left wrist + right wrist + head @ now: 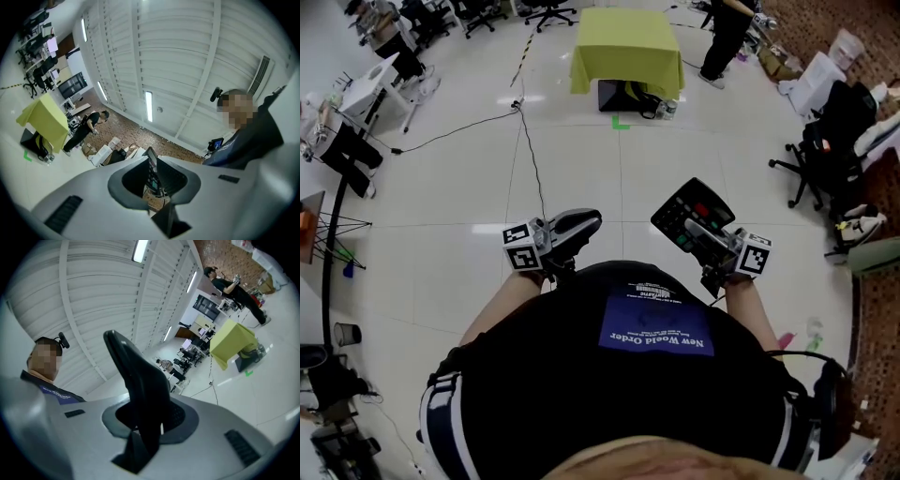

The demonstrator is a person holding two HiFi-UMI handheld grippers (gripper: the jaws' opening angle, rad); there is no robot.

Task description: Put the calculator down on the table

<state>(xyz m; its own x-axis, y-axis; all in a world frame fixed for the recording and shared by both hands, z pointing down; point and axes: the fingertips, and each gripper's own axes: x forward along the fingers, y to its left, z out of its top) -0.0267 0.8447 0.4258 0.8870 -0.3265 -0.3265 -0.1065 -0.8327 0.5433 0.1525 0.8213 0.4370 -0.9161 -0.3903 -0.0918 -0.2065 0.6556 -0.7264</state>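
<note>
Three failure modes apply from this position. Slip: the right gripper (pixel 703 234) has its fingers (pixel 206 427) pinched on one end of the calculator (pixel 686 212), and most of the black body projects past the fingertips unsupported, so a jolt or a fast swing could lever it out of the pads. Early release: the green-draped table (pixel 626 45) lies well ahead of the fingertips across open floor, and parting the fingers before the calculator rests on the cloth would drop it. Trip: a floor cable (pixel 528 150) runs between the fingers and the table. The left gripper (pixel 581 223) grips nothing, its fingers only a narrow slit apart and well clear of the calculator, so it offers no backup support
</note>
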